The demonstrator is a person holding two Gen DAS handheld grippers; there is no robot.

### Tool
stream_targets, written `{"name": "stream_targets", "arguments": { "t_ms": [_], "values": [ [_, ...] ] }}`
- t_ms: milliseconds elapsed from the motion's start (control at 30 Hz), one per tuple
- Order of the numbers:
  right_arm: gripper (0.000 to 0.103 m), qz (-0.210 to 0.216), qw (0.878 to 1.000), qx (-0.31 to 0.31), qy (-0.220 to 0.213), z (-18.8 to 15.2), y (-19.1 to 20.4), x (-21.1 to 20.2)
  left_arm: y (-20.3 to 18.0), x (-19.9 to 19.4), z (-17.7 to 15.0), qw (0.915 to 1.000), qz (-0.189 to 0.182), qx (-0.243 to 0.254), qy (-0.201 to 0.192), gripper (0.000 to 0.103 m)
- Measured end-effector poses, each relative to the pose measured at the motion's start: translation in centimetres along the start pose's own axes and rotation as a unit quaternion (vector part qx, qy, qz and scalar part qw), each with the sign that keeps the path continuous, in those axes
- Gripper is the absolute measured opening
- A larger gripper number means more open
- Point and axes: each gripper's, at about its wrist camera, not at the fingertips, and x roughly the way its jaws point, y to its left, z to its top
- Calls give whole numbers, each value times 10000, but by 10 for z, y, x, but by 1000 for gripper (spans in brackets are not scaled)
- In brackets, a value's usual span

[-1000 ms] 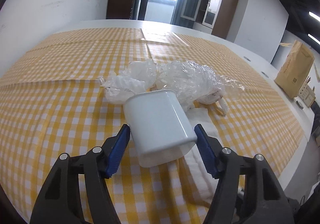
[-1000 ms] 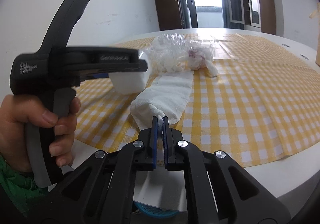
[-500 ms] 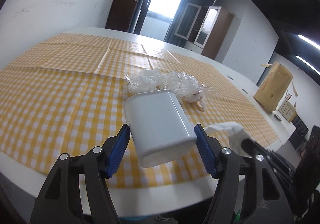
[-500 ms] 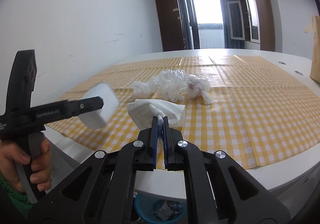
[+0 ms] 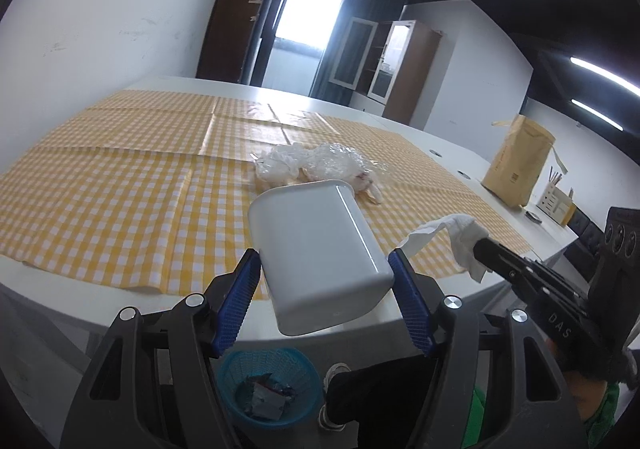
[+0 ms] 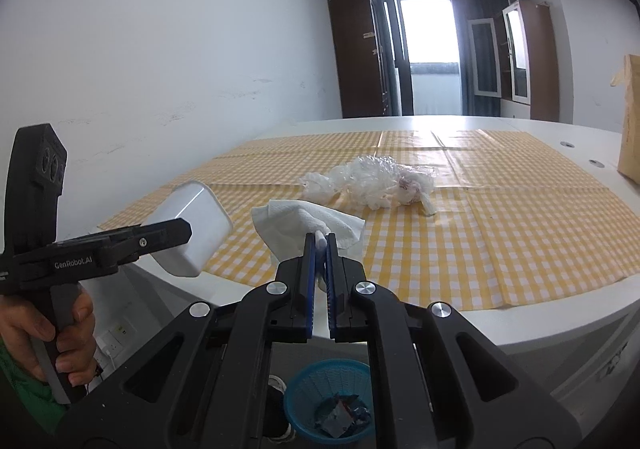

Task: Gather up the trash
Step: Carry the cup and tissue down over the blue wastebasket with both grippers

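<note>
Task judged partway done: a white tub [image 5: 320, 249] was clamped in the left gripper [image 5: 326, 301] and a paper towel [image 6: 308, 223] pinched in the right gripper's [image 6: 319, 249] fingers, both carried above the blue basket [image 6: 328, 401], while crumpled plastic [image 6: 368, 179] was left on the tabletop [image 6: 520, 329].

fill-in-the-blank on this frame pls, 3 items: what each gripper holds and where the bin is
1. The left gripper is shut on a white ____.
2. The right gripper pinches a white ____.
3. The blue basket with wrappers inside stands on the ____, below the table edge.

Missing words: container; paper towel; floor
</note>
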Motion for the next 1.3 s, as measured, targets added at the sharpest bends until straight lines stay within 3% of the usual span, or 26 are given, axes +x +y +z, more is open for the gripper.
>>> {"name": "stream_targets", "arguments": {
  "t_ms": [367,633,967,1300],
  "values": [
    [4,363,9992,7,-141,-6,7,-58,-9,-37,-18,9996,-206,141,-103,65],
    [4,348,9992,-79,163,-34,13,-73,-13,-51,-38,9993,-287,216,-82,65],
    [4,392,9957,7,837,-76,11,-49,-3,-36,-76,9985,-456,245,182,65],
    [4,521,9867,332,1502,-117,0,-2,7,8,-111,9959,-675,356,490,65]
  ]
}}
